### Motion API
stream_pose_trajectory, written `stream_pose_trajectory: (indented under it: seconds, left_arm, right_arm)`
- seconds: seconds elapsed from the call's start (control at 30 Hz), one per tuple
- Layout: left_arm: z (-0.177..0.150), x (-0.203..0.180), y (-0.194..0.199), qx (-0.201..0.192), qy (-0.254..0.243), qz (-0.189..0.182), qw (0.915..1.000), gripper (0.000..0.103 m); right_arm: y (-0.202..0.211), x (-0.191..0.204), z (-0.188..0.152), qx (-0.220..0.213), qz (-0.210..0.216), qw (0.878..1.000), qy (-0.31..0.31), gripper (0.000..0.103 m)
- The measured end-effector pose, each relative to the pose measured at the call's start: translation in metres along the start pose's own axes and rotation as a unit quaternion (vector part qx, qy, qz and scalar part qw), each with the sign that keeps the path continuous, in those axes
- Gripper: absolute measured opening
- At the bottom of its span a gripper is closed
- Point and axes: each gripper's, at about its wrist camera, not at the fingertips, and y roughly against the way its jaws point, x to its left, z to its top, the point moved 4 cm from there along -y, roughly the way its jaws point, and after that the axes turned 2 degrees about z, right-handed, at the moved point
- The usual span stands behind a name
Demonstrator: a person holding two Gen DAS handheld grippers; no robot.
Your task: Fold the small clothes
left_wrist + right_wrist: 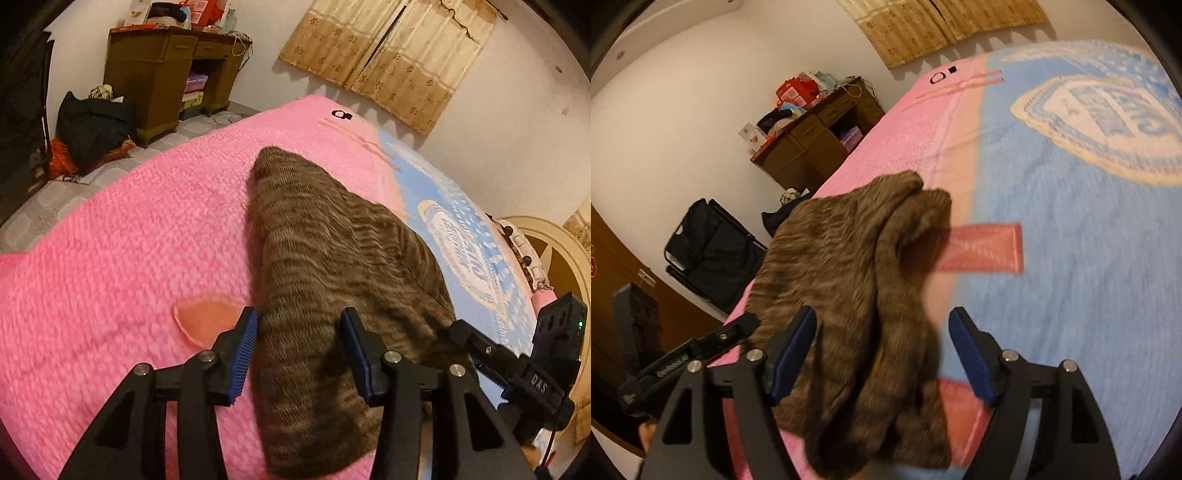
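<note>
Floppy brown striped knit garment [332,258] is spread between both grippers' parted fingers. Left gripper [299,325] and right gripper [882,325] are held wide, nothing clamped. Probably best pinched at the near hem.

a brown-and-tan striped knit garment [325,266] [849,295] lies bunched and partly folded, its near end between each tool's open fingers, tapering away ahead.

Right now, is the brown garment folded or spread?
Folded: the garment lies doubled lengthwise, two layers showing at its far end; neatness unclear.
</note>
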Motion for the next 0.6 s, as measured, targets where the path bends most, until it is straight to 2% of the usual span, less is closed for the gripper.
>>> stream_pose_trajectory:
  seconds: [0.07, 0.23, 0.4, 0.5, 0.6]
  left_arm:
    - [0.0, 0.0, -0.002, 0.0, -0.006, 0.008, 0.9999, 0.051]
    - [0.002, -0.006, -0.013, 0.006, -0.02, 0.026, 0.9994, 0.052]
    - [0.019, -0.01, -0.024, 0.001, -0.016, 0.024, 0.9996, 0.055]
    - [0.016, -0.01, -0.039, 0.038, -0.018, 0.038, 0.9984, 0.057]
    - [0.007, -0.013, -0.036, 0.031, -0.04, 0.038, 0.998, 0.057]
  right_arm:
    - [0.001, 0.006, -0.007, 0.008, -0.003, 1.0, 0.012, 0.08]
    - [-0.008, 0.012, -0.012, 0.016, -0.062, 0.996, 0.064, 0.08]
    - [-0.015, 0.002, 0.007, 0.014, -0.036, 0.999, 0.028, 0.081]
    - [-0.035, -0.002, 0.008, 0.054, -0.025, 0.998, 0.013, 0.083]
    - [-0.033, 0.01, -0.005, 0.058, -0.048, 0.995, 0.065, 0.083]
